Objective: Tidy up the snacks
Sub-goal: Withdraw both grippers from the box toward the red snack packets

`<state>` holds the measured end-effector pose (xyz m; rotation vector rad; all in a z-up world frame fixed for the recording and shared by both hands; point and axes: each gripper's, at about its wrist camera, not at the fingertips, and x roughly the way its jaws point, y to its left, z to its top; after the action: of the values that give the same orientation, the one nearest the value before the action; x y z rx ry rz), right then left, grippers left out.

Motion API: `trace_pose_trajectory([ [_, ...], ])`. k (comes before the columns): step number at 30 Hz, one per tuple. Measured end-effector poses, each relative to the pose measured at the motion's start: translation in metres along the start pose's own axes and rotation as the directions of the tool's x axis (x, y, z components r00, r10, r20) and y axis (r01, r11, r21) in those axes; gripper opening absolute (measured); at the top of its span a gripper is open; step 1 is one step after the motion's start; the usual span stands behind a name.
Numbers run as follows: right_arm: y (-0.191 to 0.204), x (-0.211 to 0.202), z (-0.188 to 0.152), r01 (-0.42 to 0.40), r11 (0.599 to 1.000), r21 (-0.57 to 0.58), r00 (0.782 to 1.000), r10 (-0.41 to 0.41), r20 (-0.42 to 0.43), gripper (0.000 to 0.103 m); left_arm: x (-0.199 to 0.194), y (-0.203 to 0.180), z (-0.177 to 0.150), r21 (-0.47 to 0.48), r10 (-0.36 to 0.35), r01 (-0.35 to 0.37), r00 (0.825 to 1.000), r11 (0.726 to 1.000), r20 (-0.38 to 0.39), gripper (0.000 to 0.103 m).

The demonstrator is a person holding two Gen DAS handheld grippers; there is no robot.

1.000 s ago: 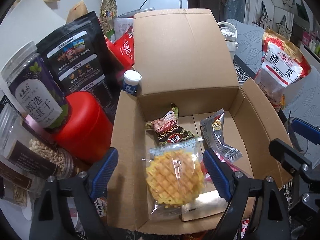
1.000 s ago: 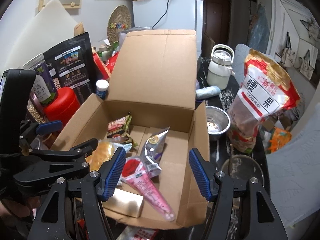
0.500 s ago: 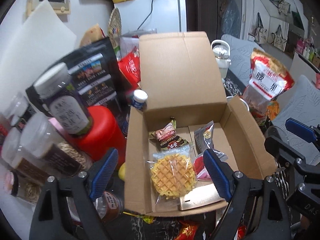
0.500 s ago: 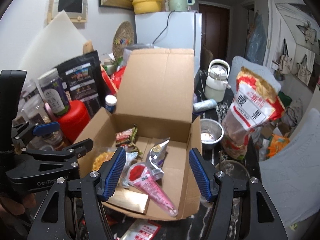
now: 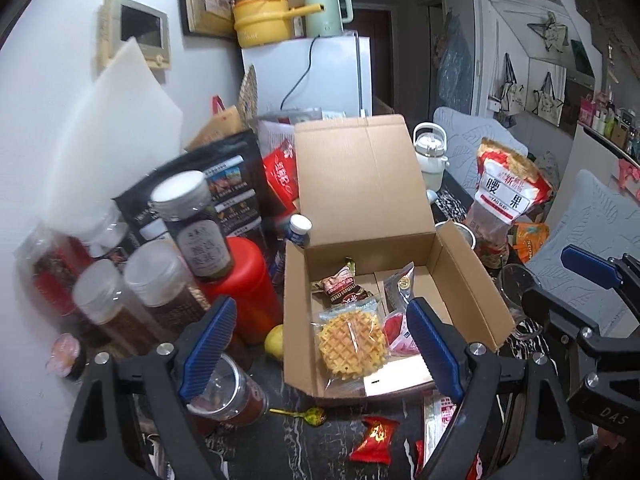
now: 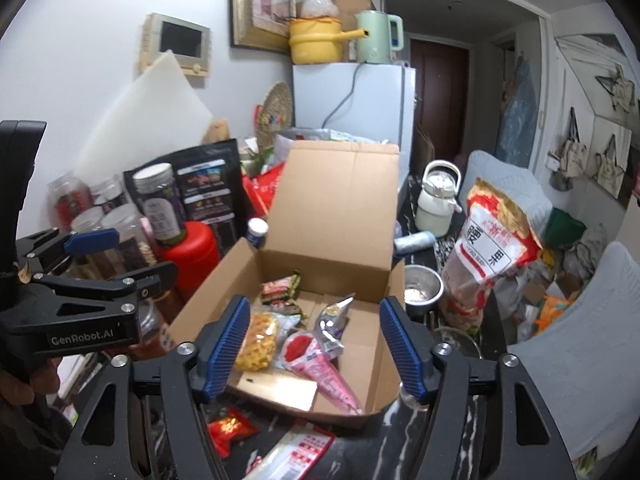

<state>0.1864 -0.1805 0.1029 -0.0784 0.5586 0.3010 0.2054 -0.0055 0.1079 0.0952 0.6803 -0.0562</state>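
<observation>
Both claws, left gripper and right gripper, hang spread and empty above the cardboard box (waffle pack inside).

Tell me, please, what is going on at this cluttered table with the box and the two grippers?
A person is sorting snacks into an open cardboard box. It already holds a wrapped waffle, a pink cone-shaped packet, a silver pouch and a brown-and-red packet. Both the left gripper and the right gripper hover open and empty in front of the box. A red candy packet and a lollipop lie outside it.
</observation>
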Motion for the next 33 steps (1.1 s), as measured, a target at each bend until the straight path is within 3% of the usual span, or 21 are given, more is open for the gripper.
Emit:
trace_pose_trajectory([
  [11, 0.011, -0.054, -0.024, -0.03, 1.0, -0.005, 0.998, 0.03, 0.054, 0.073, -0.06, 0.007, -0.028, -0.004, -0.012, 0.012, 0.997, 1.0, 0.08, 0.088],
  [22, 0.029, -0.088, -0.064, -0.038, 0.999, -0.026, 0.996, 0.039, 0.075, 0.075, -0.094, 0.0, -0.069, 0.041, -0.024, 0.02, 0.997, 0.999, 0.079, 0.088],
  [33, 0.038, -0.09, -0.107, -0.066, 0.998, 0.007, 0.997, 0.066, 0.027, 0.075, -0.102, -0.008, -0.11, 0.061, -0.051, 0.047, 0.997, 0.997, 0.061, 0.088],
])
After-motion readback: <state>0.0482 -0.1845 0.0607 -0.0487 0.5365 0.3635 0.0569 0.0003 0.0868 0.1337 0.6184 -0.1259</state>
